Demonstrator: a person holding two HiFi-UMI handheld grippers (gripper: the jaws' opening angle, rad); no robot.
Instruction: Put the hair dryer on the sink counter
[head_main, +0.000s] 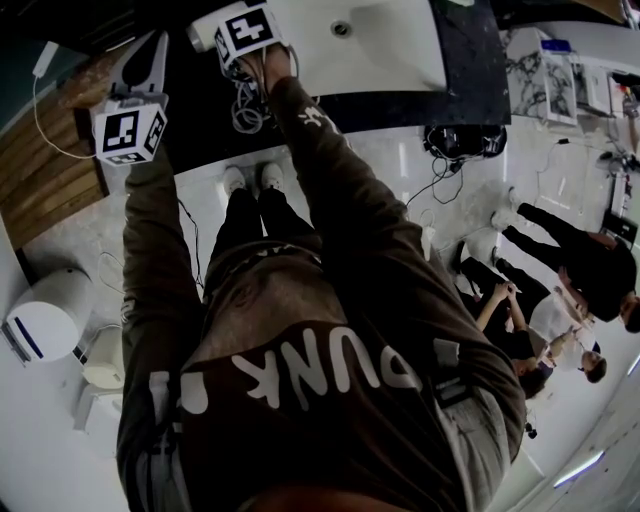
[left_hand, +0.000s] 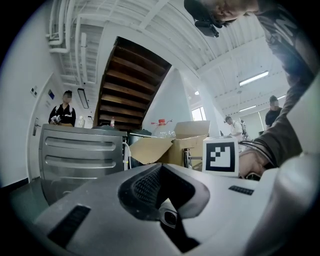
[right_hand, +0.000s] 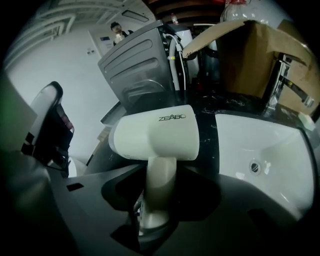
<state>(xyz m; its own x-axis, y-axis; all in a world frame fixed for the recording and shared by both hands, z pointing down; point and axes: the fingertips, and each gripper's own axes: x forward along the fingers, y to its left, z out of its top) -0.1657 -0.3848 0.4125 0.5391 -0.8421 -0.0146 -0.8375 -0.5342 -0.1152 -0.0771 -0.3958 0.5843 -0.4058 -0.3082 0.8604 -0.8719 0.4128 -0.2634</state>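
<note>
The white hair dryer lies with its barrel over the dark sink counter, just left of the white basin. Its handle runs down between the jaws of my right gripper, with dark gaps on both sides of it, so the jaws stand open around it. In the head view the dryer shows at the counter beside the right gripper's marker cube. Its cord hangs in loops below. My left gripper is held up to the left, empty, with its jaws together.
A grey ribbed appliance and an open cardboard box stand behind the basin, with a tap at its right. On the floor are a white round unit and cables. Several people stand at the right.
</note>
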